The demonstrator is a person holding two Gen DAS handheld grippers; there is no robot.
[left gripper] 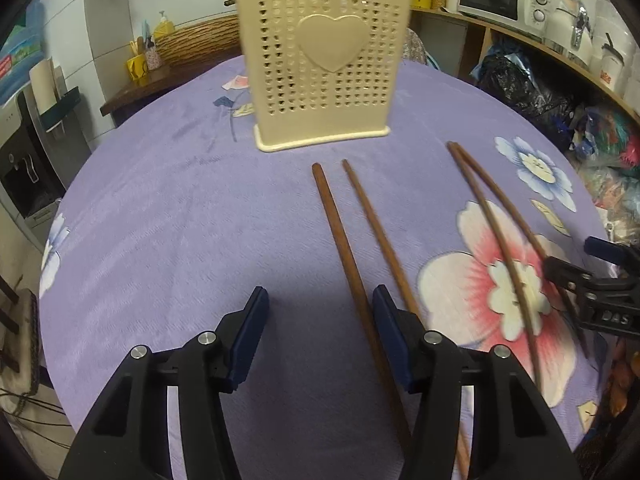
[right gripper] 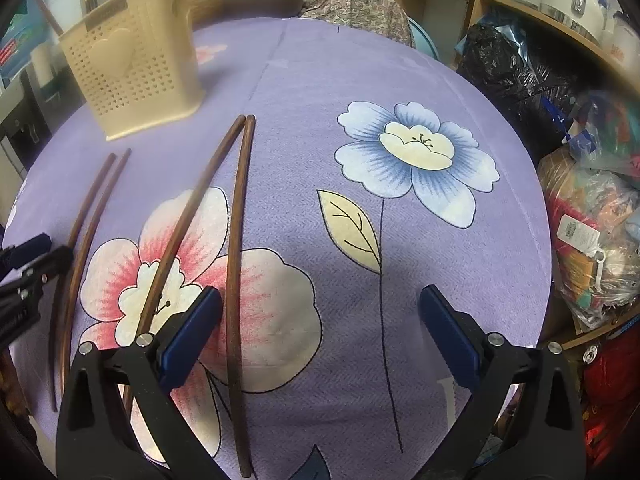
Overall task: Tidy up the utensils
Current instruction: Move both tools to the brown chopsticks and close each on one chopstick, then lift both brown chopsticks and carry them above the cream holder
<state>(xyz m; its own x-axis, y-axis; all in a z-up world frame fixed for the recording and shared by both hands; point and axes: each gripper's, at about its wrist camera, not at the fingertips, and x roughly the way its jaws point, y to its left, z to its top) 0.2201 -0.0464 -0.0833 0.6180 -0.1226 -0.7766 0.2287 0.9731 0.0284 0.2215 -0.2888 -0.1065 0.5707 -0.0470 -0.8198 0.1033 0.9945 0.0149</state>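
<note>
Grippers (left gripper: 320, 334) (right gripper: 320, 320) wide apart, nothing held

Cream perforated plastic utensil holder with raised heart (left gripper: 322, 64) upright at far side. Four long dark-brown wooden chopsticks flat on cloth near it: one pair (left gripper: 348, 256) side by side, second pair (right gripper: 236, 240) tips touching, splaying apart.

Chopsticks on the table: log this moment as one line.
left gripper: open, empty | right gripper: open, empty | four chopsticks lying on purple cloth | holder upright beyond them
</note>
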